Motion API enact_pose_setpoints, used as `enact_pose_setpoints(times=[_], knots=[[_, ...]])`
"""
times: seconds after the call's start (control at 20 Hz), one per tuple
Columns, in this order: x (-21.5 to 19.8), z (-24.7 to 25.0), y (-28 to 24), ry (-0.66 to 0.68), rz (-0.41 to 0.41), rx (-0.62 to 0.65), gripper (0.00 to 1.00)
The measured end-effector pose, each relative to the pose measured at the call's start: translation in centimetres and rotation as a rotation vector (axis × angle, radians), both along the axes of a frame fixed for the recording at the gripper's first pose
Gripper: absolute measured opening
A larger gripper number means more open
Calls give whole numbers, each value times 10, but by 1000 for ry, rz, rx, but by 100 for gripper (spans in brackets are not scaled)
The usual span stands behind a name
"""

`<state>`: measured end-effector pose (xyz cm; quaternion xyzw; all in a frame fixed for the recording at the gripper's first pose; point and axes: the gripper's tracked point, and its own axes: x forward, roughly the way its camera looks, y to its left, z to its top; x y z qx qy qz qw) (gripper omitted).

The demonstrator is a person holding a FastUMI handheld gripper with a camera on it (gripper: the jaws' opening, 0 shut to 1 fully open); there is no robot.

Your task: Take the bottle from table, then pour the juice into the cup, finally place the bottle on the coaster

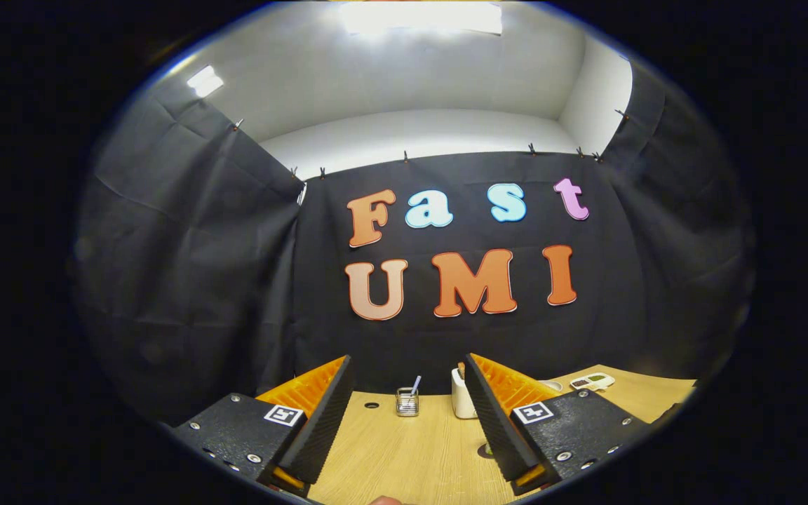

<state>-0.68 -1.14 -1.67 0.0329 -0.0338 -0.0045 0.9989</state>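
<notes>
Black cloth walls close off a pale wooden tabletop (404, 456). Up close, the hand-held gripper (404, 421) hangs wide open, nothing between its fingers. Beyond them stands a small glass cup (407, 402) with a straw; just beside the right finger, the white bottle (461, 396), partly hidden. Nothing's begun: grasp, pour and placing all remain.

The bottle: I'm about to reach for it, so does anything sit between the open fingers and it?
Nothing visible does. The gripper is open over bare table; the white bottle stands ahead by the right finger, the glass cup apart to its left.
</notes>
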Motion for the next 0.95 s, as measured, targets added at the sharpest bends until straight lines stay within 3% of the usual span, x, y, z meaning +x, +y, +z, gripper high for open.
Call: enact_pose_setpoints(times=[0.45, 0.95], knots=[[6, -18, -22, 60, -78, -71, 93], [9, -24, -7, 91, -52, -116, 94]])
